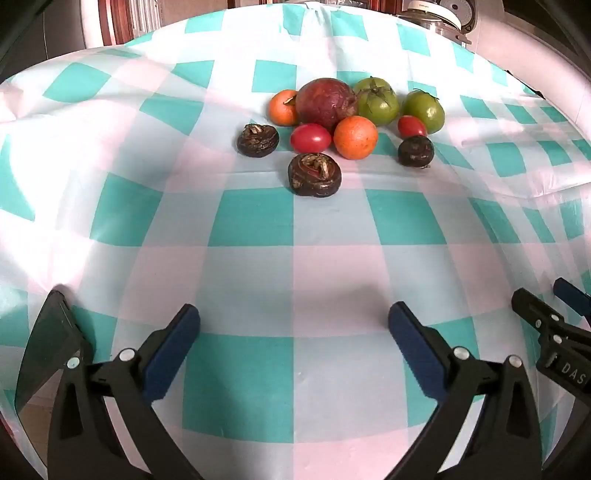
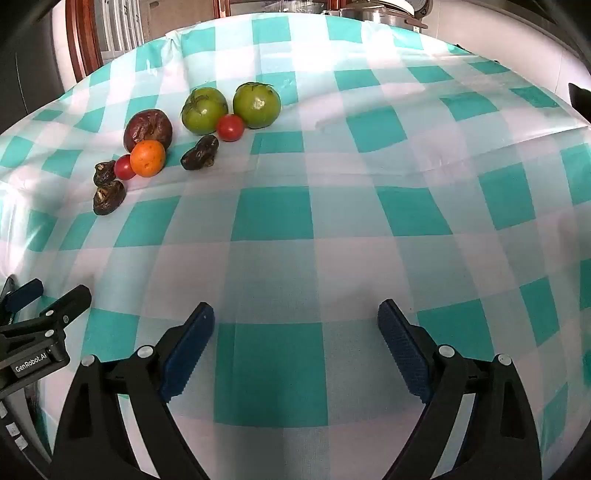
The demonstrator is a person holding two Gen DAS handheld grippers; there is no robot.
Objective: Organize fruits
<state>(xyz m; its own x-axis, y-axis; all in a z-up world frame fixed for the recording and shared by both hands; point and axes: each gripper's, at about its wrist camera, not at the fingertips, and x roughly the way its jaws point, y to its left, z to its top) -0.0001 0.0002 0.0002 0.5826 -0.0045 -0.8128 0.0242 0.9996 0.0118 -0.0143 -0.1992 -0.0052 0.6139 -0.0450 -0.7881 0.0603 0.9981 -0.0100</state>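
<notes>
A cluster of fruit lies on the teal-and-white checked tablecloth [image 1: 255,221]. It holds a dark red passion fruit [image 1: 325,102], two oranges [image 1: 355,137] [image 1: 283,107], two green tomatoes [image 1: 377,100] [image 1: 424,110], two red cherry tomatoes [image 1: 310,138] [image 1: 411,126] and three dark water chestnuts [image 1: 314,174] [image 1: 257,140] [image 1: 415,150]. My left gripper [image 1: 293,321] is open and empty, well short of the fruit. My right gripper [image 2: 295,319] is open and empty; the fruit [image 2: 148,158] lies far to its upper left.
The right gripper's fingers [image 1: 546,325] show at the right edge of the left wrist view; the left gripper's fingers [image 2: 48,314] show at the left edge of the right wrist view. Kitchen appliances [image 1: 439,14] stand beyond the table's far edge. A dark panel [image 1: 48,347] sits at the left.
</notes>
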